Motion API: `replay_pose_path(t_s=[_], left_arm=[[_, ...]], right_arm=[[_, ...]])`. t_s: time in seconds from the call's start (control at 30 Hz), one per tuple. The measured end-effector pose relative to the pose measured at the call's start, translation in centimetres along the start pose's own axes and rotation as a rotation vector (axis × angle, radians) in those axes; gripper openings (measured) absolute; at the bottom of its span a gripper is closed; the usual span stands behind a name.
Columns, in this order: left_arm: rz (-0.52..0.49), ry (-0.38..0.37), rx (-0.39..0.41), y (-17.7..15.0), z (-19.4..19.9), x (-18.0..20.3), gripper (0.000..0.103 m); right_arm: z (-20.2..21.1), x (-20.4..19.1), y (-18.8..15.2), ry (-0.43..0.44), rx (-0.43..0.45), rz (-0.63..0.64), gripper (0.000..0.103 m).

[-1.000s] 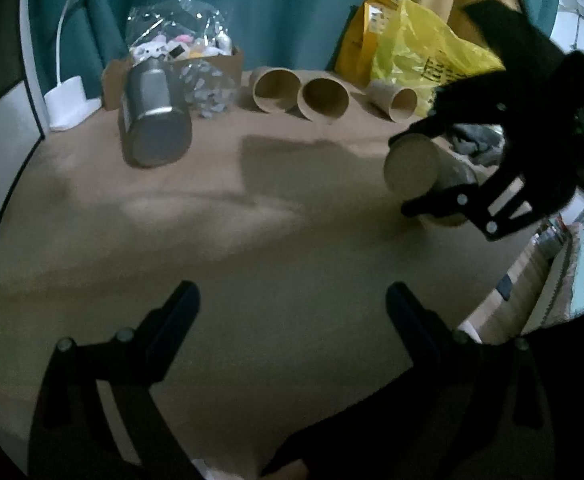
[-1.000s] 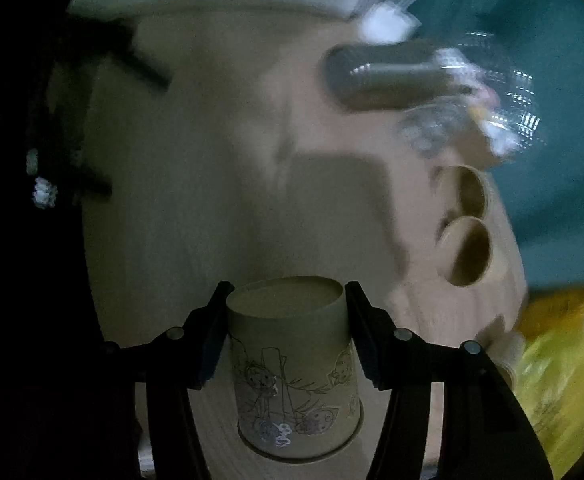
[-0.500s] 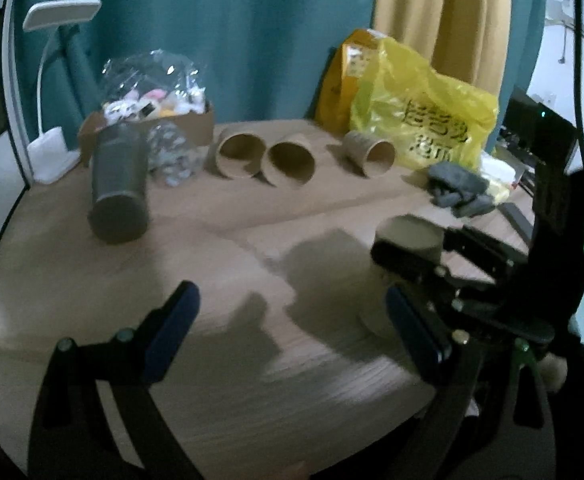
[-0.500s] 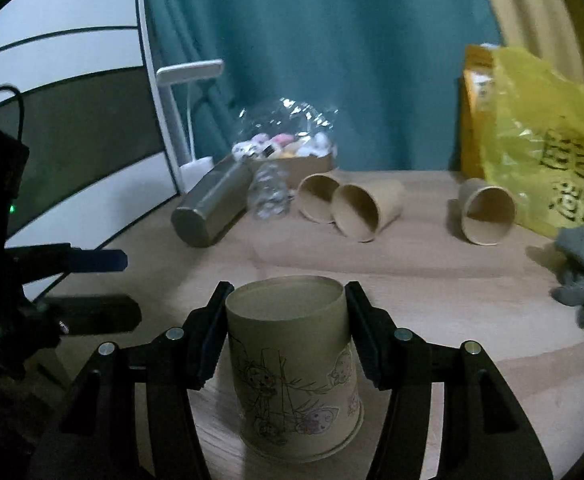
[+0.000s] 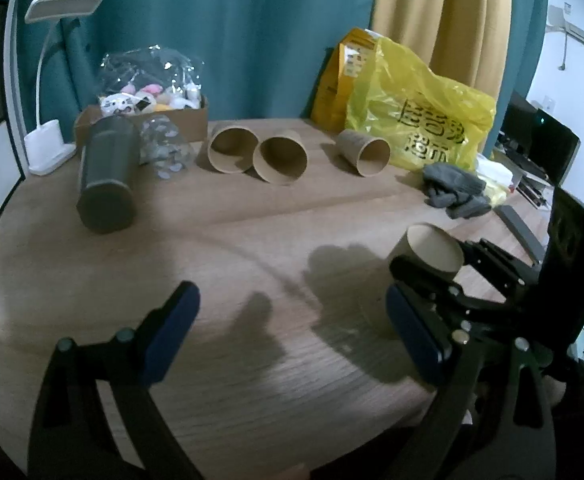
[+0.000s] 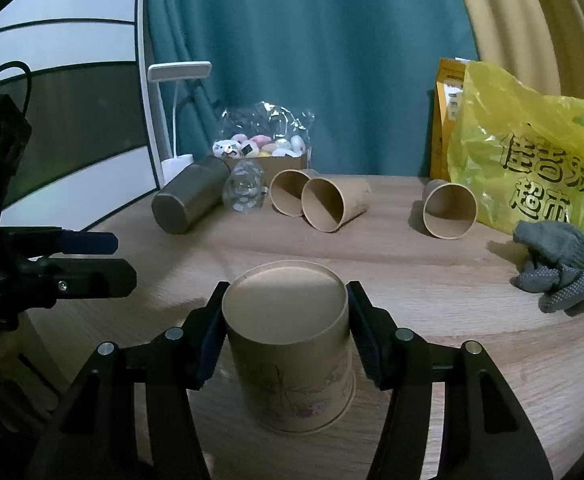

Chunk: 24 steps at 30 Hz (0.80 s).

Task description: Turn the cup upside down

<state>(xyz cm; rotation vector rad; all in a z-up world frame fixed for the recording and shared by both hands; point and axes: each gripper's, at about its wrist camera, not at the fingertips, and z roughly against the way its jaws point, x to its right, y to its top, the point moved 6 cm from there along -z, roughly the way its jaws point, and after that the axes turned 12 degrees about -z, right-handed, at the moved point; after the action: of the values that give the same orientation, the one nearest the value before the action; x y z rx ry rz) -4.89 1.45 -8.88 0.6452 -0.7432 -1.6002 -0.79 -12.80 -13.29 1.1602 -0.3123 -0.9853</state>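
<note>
A brown paper cup (image 6: 288, 344) with a cartoon print stands upside down, its rim on the wooden table (image 6: 412, 264). My right gripper (image 6: 286, 340) is shut on the cup, one pad on each side of its upper wall. In the left wrist view the same cup (image 5: 432, 252) shows at the right, held in the right gripper's black fingers. My left gripper (image 5: 292, 332) is open and empty, low over the table's front, to the left of the cup.
Three more paper cups lie on their sides at the back (image 6: 336, 204) (image 6: 290, 196) (image 6: 448, 208). A steel bottle (image 6: 188, 200) lies at back left beside a box of toys (image 6: 264, 152) and a white lamp (image 6: 176, 76). A yellow bag (image 6: 532, 148) and grey gloves (image 6: 560, 272) sit at right.
My right gripper has turned the cup from sideways to upside down and lowered it onto the table. The left gripper stayed open and shifted its view a little.
</note>
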Motion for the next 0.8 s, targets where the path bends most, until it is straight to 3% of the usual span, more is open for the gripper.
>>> replay_pose_path(t_s=[0.23, 0.33, 0.57, 0.8], left_arm=[[0.000, 0.003, 0.000, -0.1, 0.3, -0.1, 0.095], [-0.002, 0.007, 0.007, 0.0, 0.4, 0.0, 0.095], [0.006, 0.057, 0.069, 1.4, 3.5, 0.5, 0.095], [-0.008, 0.057, 0.127, 2.0, 7.0, 2.6, 0.095]], right_arm=[[0.1, 0.1, -0.1, -0.008, -0.016, -0.012, 0.062], [0.2, 0.2, 0.0, -0.001, -0.040, -0.036, 0.086], [3.2, -0.5, 2.2, -0.044, -0.040, -0.055, 0.087], [7.4, -0.9, 2.9, -0.110, -0.051, -0.079, 0.087]])
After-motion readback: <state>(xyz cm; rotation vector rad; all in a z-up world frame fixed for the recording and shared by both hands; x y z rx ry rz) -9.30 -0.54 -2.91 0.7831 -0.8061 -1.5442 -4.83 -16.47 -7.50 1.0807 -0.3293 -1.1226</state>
